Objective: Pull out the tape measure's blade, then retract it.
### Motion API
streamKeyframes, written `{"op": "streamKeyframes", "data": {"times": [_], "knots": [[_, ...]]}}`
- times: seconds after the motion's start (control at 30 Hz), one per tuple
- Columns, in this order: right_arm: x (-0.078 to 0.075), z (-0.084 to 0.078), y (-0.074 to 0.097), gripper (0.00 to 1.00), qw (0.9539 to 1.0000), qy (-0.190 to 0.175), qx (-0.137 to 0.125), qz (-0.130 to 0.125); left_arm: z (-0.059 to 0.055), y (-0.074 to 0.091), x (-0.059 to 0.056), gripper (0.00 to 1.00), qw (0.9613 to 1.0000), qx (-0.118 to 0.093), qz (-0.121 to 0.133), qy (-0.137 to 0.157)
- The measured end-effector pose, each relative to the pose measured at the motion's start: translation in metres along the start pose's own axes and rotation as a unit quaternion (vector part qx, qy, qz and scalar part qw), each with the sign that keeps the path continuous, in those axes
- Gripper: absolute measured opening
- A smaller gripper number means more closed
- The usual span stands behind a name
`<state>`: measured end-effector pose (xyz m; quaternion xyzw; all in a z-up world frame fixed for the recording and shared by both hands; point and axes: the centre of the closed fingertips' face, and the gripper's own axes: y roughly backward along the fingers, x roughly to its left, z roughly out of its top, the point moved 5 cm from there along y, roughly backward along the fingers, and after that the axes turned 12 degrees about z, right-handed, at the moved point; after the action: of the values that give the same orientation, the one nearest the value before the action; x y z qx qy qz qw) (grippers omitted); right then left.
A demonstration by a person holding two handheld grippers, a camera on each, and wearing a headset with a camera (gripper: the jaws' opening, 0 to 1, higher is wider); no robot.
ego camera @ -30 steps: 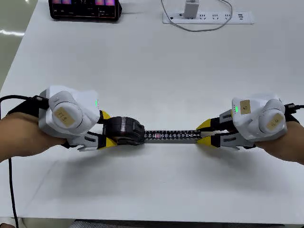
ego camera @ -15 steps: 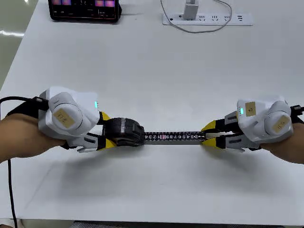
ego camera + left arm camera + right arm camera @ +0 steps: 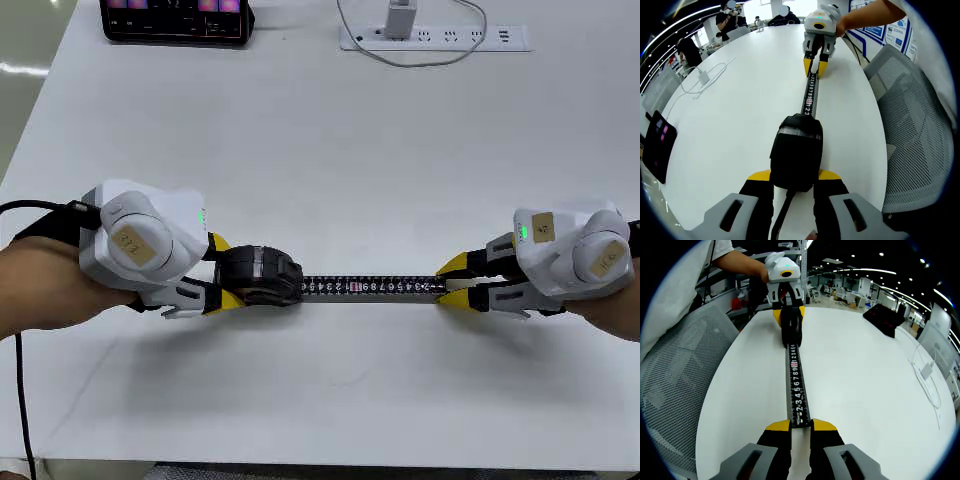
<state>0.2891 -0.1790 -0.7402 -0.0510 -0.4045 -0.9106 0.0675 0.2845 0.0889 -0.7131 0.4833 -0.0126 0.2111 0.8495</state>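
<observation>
A black tape measure case lies on the white table, and my left gripper is shut on it. In the left gripper view the case sits between the yellow-tipped jaws. Its dark numbered blade stretches rightward from the case, low over the table. My right gripper is shut on the blade's end. The right gripper view has the blade running from my right gripper straight to the case and my left gripper beyond. My right gripper appears far off in the left gripper view.
A white power strip with a plugged charger and looped cable lies at the table's far edge. A dark device with a lit screen sits at the far left. A grey mesh chair stands beside the table.
My right gripper has moved right, drawing more of the blade out of the case. The left gripper and the case have stayed put.
</observation>
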Motion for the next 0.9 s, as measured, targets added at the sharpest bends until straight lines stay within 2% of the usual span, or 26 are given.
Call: {"op": "streamKeyframes", "data": {"times": [0.9], "knots": [[0.004, -0.023, 0.023, 0.09, 0.9997, -0.010, 0.023, -0.008, 0.001, 0.000, 0.000, 0.25, 1.0000, -0.001, 0.001, -0.003]]}}
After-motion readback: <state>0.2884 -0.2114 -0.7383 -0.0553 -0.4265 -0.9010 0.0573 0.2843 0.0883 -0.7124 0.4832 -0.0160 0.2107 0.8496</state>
